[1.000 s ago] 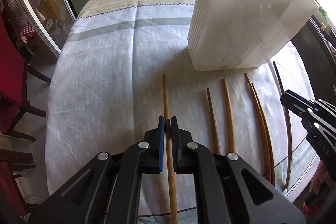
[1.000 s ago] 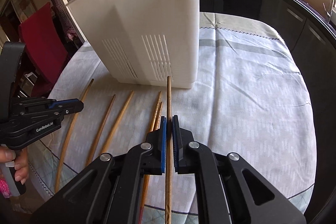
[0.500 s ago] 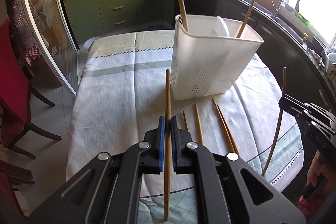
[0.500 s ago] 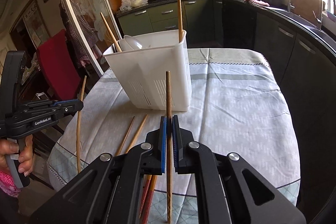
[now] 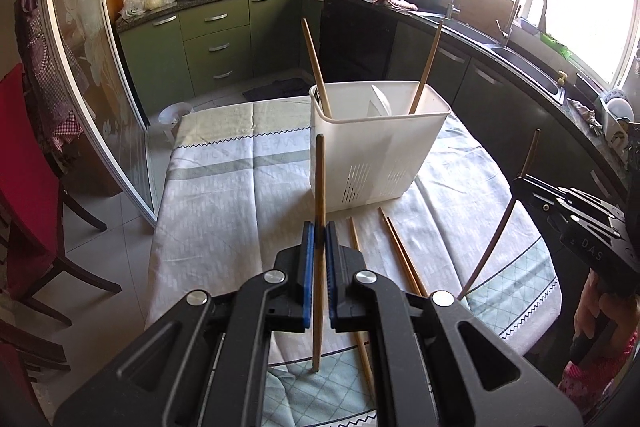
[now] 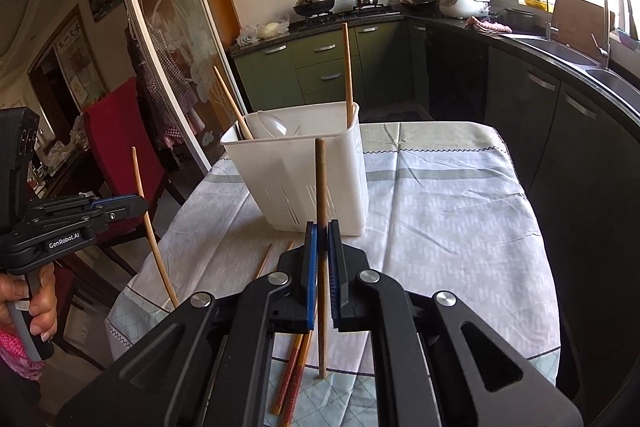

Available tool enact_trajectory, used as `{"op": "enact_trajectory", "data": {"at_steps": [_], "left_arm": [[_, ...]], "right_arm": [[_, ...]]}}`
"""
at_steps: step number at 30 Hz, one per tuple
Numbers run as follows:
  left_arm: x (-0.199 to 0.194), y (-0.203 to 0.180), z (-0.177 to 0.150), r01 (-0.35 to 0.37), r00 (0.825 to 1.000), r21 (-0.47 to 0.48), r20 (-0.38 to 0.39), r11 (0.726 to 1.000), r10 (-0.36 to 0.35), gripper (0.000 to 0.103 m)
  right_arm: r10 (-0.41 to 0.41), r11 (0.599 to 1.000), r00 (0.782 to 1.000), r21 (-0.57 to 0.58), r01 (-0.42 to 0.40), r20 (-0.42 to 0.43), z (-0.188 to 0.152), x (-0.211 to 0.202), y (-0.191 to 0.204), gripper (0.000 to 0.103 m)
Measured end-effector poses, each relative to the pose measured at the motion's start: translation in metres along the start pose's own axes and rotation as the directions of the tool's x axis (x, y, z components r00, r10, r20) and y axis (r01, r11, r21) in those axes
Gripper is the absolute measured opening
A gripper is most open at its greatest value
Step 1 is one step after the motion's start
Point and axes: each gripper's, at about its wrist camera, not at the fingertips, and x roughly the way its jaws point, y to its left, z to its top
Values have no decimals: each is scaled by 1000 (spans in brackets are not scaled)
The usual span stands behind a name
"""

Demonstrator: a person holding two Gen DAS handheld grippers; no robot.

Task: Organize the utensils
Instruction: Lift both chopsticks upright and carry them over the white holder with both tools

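My left gripper (image 5: 319,227) is shut on a wooden chopstick (image 5: 319,179), held above the table and pointing toward the white utensil holder (image 5: 376,155). My right gripper (image 6: 322,227) is shut on a second chopstick (image 6: 320,179), also in the air in front of the holder (image 6: 304,179). Each view shows the other gripper to its side, the right gripper (image 5: 519,182) and the left gripper (image 6: 141,205), both with a chopstick in the jaws. Two chopsticks (image 5: 316,67) and a white spoon (image 5: 380,101) stand in the holder. Three loose chopsticks (image 5: 400,255) lie on the cloth.
The table's cloth (image 5: 224,195) ends near me at a patterned hem. A red chair (image 5: 24,195) and a glass sliding door (image 5: 92,75) are to the left of the table. Dark kitchen cabinets (image 6: 560,115) and a sink (image 5: 520,55) run along the right.
Both grippers have risen off the table, each lifting its chopstick clear of the cloth. The holder now sits farther off and lower, with its open top showing.
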Motion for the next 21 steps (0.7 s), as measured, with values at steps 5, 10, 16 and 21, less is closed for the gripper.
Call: {"op": "enact_trajectory", "data": {"at_steps": [5,10,16,21], "left_arm": [[-9,-3,10,9,1000,11,28,1000,-9,5],[-20,-8,26,21,998,27,60,999,-22,5],[-40,-14,54,34,994,41,104,999,-38,5],[-60,-21,79,53,990,57,128,997,-60,5]], "right_arm": [[9,1000,1000,-12,-9,26,13,-7,8,6],[21,999,998,-35,-19,57,34,-15,15,6],[52,996,995,-70,-46,85,67,-32,26,6],[88,993,991,-92,-80,97,101,-48,35,6]]}}
